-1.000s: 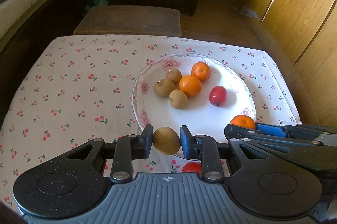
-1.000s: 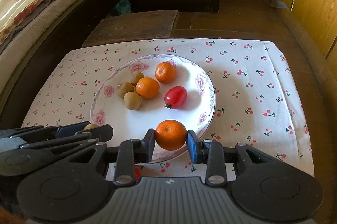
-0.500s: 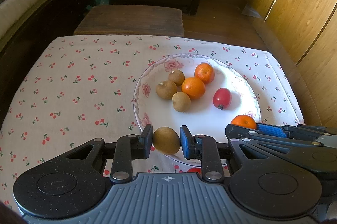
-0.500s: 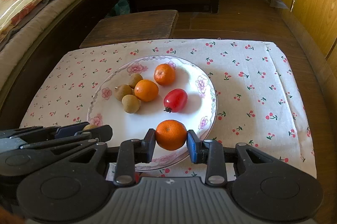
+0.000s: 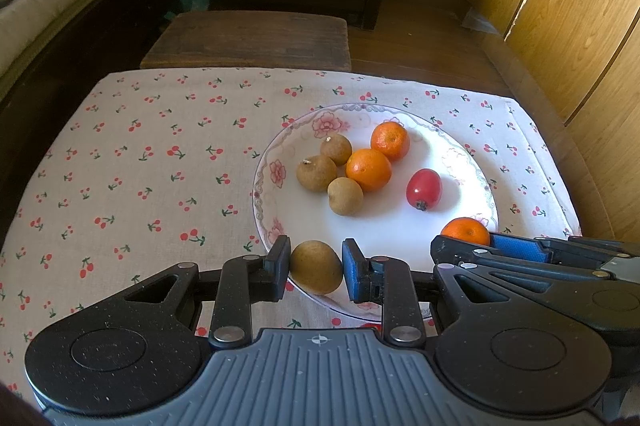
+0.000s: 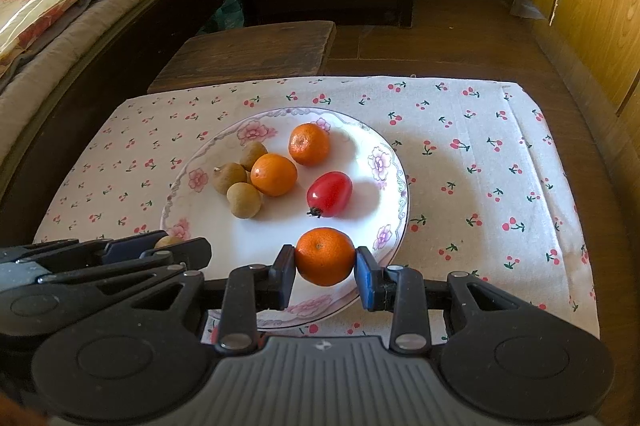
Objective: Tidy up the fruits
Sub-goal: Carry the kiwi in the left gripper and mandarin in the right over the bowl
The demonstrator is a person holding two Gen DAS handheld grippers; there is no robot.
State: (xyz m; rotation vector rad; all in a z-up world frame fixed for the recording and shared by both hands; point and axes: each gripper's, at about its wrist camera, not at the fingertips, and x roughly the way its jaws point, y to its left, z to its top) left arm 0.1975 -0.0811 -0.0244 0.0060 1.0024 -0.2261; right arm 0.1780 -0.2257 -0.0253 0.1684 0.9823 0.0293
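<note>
Over the near rim of the plate (image 5: 267, 162), both tongs are parked with fruit in them. Left tongs (image 5: 316, 268) are clamped on a brown longan-like fruit (image 5: 316, 267); right tongs (image 6: 325, 258) are clamped on a small orange (image 6: 325, 256). Change over the last second: basically none on the grip side, both clamps unchanged, neither hand visibly travelling. Only the framing drifts a little, with the plate sitting slightly differently in the left view than a second ago; small enough to call it a hold. On the plate: three brown fruits (image 5: 317, 173) bunched at the left, two oranges (image 5: 368, 169) touching each other just beside them, and a red oval fruit (image 5: 423, 189) apart on the right. A second red fruit (image 5: 370, 326) peeks out on the cherry-print cloth (image 5: 140, 162) covering the desk, under the left tongs, mostly hidden. My read: this is a pause right before release, both pieces carried in and poised over the plate edge, not yet let go. If like goes with like, brown fruit wants to drop left near its group, orange toward the middle pair. Risk: round fruit released at the rim could roll off onto the cloth.
</note>
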